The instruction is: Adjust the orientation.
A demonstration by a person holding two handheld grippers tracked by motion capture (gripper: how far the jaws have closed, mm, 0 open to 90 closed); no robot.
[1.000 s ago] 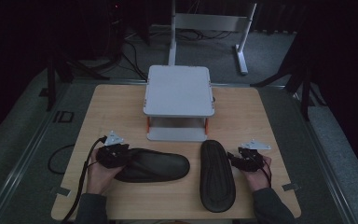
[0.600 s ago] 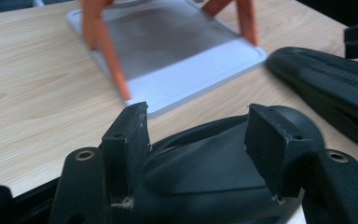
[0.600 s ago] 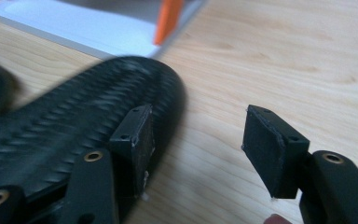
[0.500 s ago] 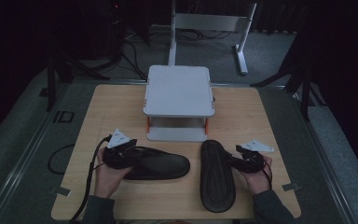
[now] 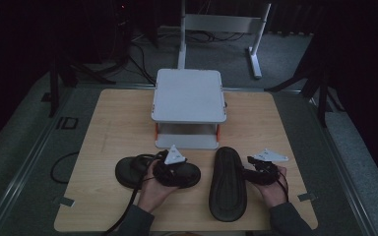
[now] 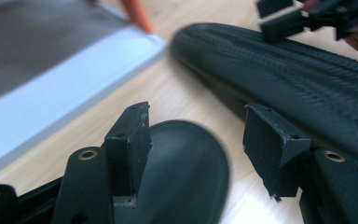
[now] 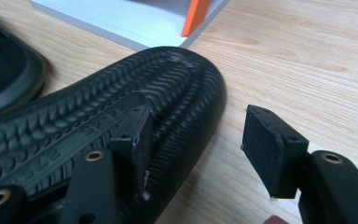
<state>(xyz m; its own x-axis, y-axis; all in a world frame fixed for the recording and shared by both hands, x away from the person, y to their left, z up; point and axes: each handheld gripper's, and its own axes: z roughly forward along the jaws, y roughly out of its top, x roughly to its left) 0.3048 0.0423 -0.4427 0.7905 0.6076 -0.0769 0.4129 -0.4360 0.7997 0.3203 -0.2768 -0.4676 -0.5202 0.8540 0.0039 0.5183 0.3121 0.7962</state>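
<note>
Near the desk's front edge, the left gripper (image 5: pixel 173 169) hovers open over one sandal (image 5: pixel 142 172), its jaws having just been closing slightly with nothing between them, while the right gripper (image 5: pixel 256 169) sits open beside the upturned sandal (image 5: pixel 229 184).

Parted tongs (image 6: pixel 198 135) hover over a black sandal's (image 6: pixel 186 172) rounded end.

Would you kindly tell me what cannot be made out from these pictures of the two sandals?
- Left sandal, high view: its middle is covered by the left gripper and hand.
- Same sandal, left gripper view: cut off by the bottom edge, straps hidden.
- Right sandal, right gripper view: moulded sole lettering partly behind a finger, unreadable.
- Shelf: underside too dark.
</note>
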